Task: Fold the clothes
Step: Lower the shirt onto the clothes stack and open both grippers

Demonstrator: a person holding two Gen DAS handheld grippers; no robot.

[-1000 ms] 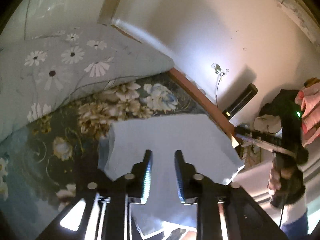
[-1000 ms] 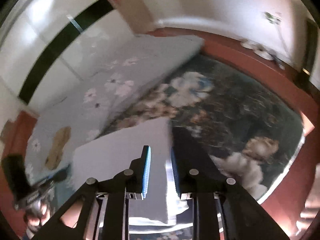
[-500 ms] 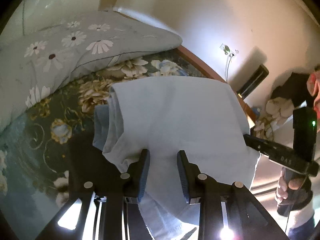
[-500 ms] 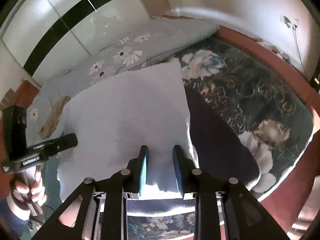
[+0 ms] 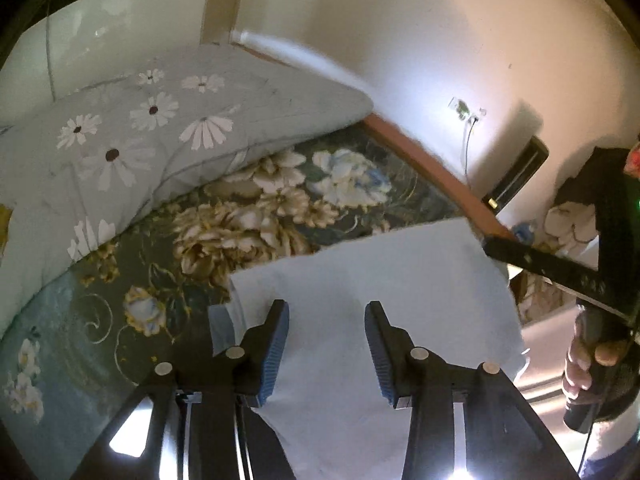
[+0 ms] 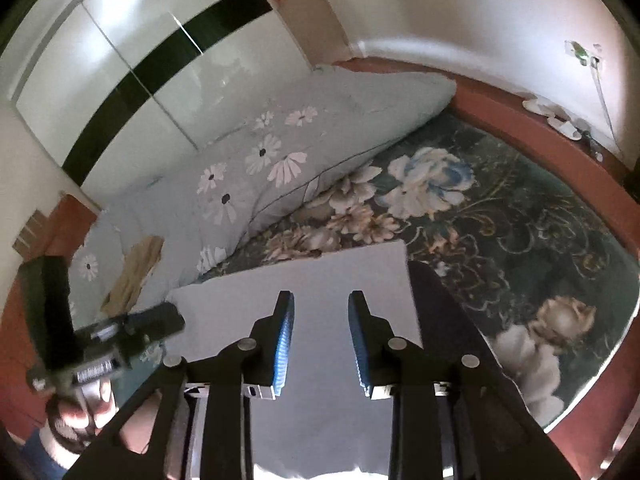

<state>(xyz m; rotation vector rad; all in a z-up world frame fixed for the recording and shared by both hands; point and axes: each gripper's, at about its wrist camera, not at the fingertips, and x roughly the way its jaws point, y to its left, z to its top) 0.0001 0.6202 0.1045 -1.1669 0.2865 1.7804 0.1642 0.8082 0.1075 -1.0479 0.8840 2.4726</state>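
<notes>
Noting folded pale-blue cloth garment (image 5: 384, 280) flat on floral bedspread (image 5: 248, 216); we see left tongs (image 5: 326, 344) just widened, right tongs (image 6: 320, 336) apart, neither gripping.

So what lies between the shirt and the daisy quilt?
Only bare flowered bedspread: both wrist views show it between the shirt and the quilt, nothing on it.
</notes>
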